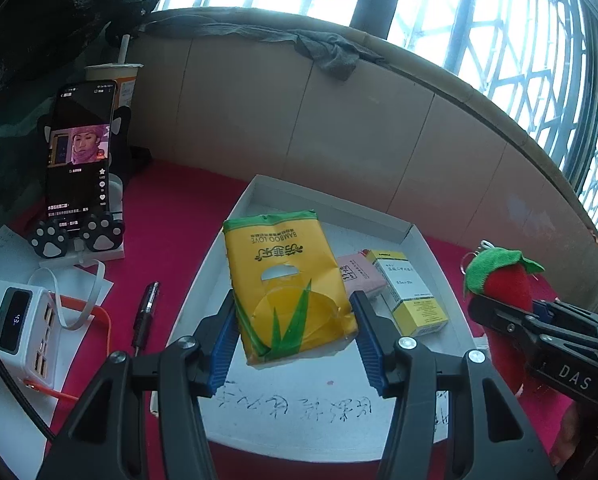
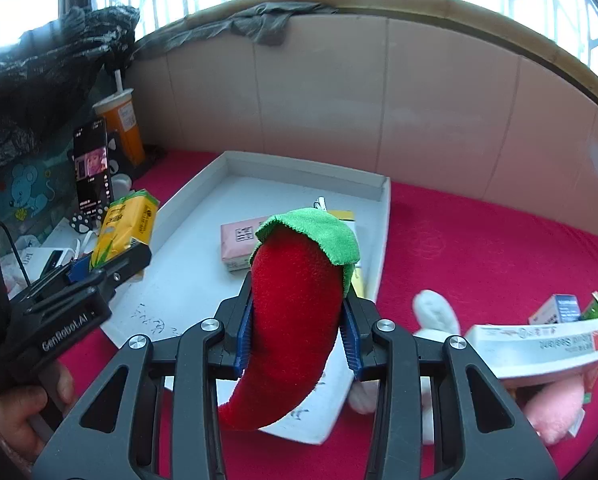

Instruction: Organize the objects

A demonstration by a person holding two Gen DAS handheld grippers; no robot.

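My left gripper is shut on a yellow tissue pack and holds it above the white tray. In the tray lie a pink box and a yellow-and-white medicine box. My right gripper is shut on a red plush chili with a green cap and holds it over the tray's near right part. The chili and right gripper show at the right of the left wrist view. The tissue pack and left gripper show at the left of the right wrist view.
A phone on a paw stand, a drink cup, a white charger and a black pen lie left of the tray. On the red cloth at the right lie a white box, small boxes and pink-white plush. A tiled wall stands behind.
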